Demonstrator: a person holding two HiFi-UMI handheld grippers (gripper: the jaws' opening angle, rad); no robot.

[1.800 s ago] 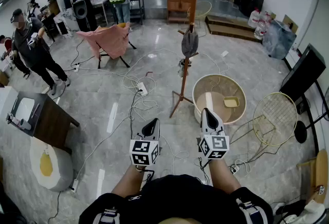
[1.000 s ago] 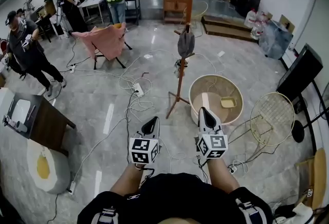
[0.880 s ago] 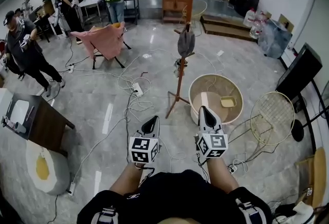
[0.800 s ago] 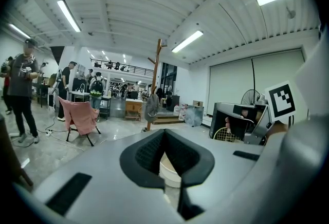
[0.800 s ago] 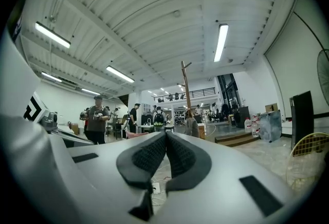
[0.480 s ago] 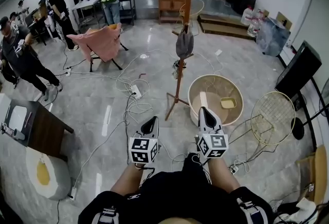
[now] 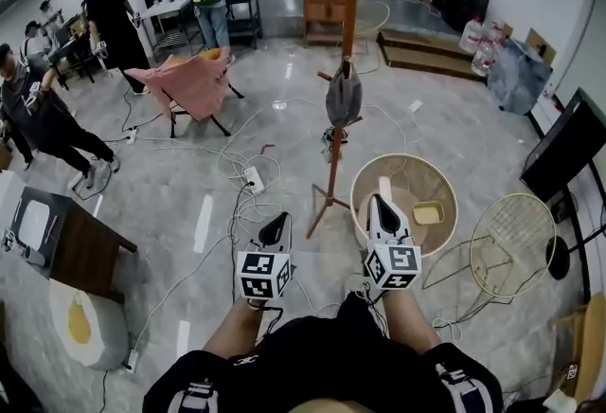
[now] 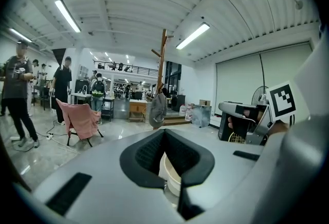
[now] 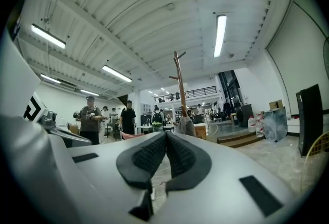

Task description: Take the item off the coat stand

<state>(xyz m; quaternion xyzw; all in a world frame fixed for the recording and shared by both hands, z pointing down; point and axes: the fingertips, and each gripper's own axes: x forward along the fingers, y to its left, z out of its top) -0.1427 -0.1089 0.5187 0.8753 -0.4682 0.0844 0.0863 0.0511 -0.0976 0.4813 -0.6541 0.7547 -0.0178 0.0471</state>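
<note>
We hold: left gripper [image 7: 280, 224], right gripper [image 7: 378, 205], jaws of both pressed together, nothing between. Ahead on the floor: coat stand [image 7: 337, 155], grey item [image 7: 344, 97] hanging from it.

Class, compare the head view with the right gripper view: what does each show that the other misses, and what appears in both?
Only the head view shows the round basket on the floor and the dark side table at the left. Only the right gripper view shows the ceiling lights and the right gripper with its fingers pressed together, nothing between them. Both show the coat stand, the grey item hanging on it, and people standing behind.
</note>
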